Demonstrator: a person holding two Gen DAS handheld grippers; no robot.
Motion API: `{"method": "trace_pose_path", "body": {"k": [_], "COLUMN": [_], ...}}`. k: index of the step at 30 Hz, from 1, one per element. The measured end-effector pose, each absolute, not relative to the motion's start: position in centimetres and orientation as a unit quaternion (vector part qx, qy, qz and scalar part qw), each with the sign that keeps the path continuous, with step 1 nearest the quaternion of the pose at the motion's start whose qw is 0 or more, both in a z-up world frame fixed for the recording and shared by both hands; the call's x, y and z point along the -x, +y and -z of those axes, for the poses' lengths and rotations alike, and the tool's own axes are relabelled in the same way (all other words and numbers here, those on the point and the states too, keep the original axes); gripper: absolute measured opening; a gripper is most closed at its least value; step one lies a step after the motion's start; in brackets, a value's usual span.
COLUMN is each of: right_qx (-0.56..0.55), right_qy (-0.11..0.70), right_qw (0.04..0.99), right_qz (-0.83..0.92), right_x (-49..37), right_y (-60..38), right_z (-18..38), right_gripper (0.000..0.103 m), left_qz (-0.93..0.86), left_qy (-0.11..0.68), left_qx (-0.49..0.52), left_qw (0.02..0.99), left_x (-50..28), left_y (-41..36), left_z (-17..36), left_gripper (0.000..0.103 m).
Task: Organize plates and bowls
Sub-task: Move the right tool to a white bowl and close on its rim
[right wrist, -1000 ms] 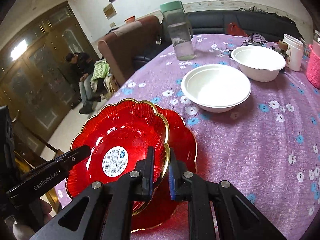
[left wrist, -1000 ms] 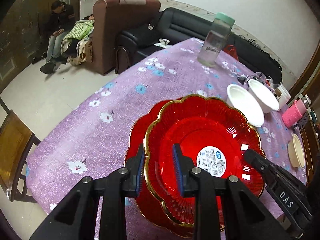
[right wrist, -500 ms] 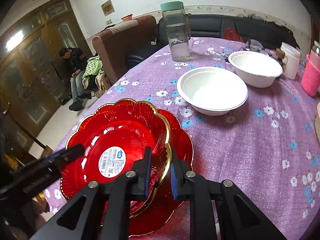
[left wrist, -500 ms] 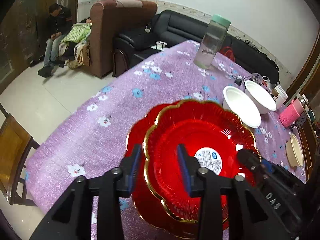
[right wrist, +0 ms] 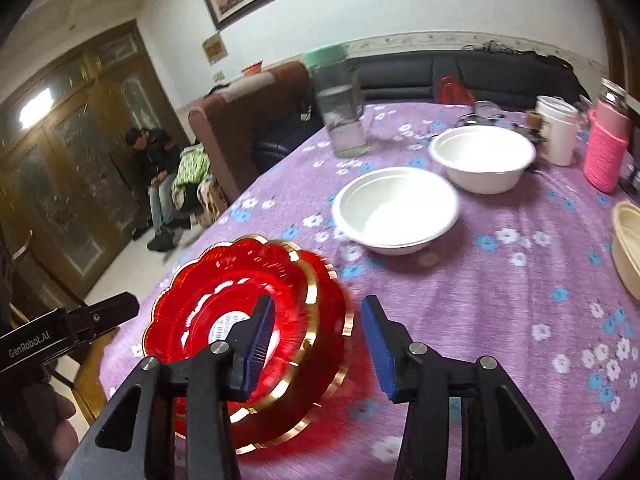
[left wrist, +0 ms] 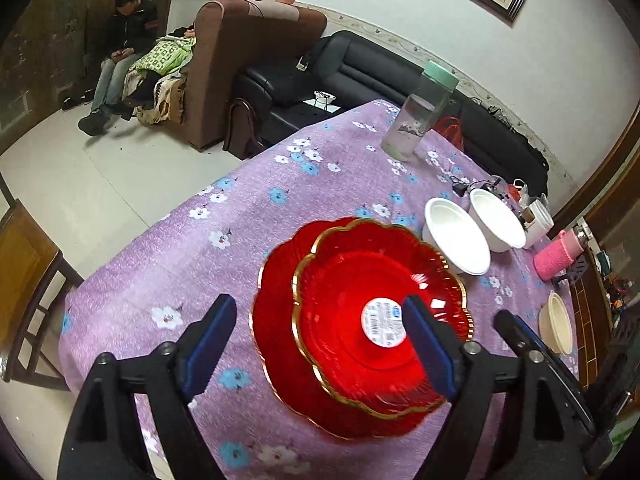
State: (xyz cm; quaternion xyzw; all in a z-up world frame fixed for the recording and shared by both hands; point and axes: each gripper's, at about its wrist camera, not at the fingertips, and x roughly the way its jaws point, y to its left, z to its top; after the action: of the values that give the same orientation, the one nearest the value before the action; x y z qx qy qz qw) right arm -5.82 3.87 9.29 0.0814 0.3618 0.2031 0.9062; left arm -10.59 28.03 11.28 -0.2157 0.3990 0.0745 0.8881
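Plates (left wrist: 360,360): red, gold scalloped rims; upper plate carries a white label (left wrist: 383,322). Bowls (right wrist: 396,210): plain white. Surface (left wrist: 240,216): purple cloth, white and blue flowers. Hand-held gripper pads (right wrist: 258,334): blue on black.

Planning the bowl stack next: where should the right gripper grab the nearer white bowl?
Likely the thin flared rim of the nearer white bowl on its near side, one finger inside, one outside. It sits upright and looks too wide to span; the second white bowl crowds its far side.
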Motion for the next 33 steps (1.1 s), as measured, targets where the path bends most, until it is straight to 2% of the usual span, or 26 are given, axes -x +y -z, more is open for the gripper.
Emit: {"method": "trace_pose_path", "body": {"k": [4,9,11,16,21,26,33], "right_qx": [-0.086,-0.071,-0.069,-0.099,-0.121,-0.142,-0.167], "right_qy": [0.352,0.354,0.356,0.378,0.373,0.379,0.408], "right_qw": [0.918,0.928,0.929,0.920,0.919,0.911,0.888], "right_qz": [-0.163,-0.097,-0.072,-0.038,-0.040,-0.081,-0.129], "right_x": [6.6,7.1,7.2,7.1,5.8,2.6,-2.4], "right_y": [-1.0,-7.4,-10.0,-14.7,-15.6,-12.3,-7.0], "right_z": [-9.5,-8.3,-7.5,-6.5,-7.9,-8.5,-6.8], "right_gripper": [0.059,0.061,0.061,0.061,0.061,0.061,0.061], "left_qz": [-0.033,0.003,0.010,0.072,0.067,0.035,0.023], "left_qy": [0.375,0.309,0.305,0.371,0.391,0.402,0.472], "left_qx": [0.219,0.173,0.146,0.118,0.111,0.102,0.137], "left_qw": [0.900,0.935,0.941,0.918,0.911,0.909,0.871], "left_x": [11.3,12.5,12.3,10.2,6.9,1.9,-5.9], "left_y": [26.6,23.3,22.0,19.1,18.0,17.8,19.0], "left_z": [-12.6,-15.2,-15.6,-15.2,-16.4,-16.8,-13.8], "left_gripper": [0.086,0.086,0.087,0.087,0.087,0.087,0.087]}}
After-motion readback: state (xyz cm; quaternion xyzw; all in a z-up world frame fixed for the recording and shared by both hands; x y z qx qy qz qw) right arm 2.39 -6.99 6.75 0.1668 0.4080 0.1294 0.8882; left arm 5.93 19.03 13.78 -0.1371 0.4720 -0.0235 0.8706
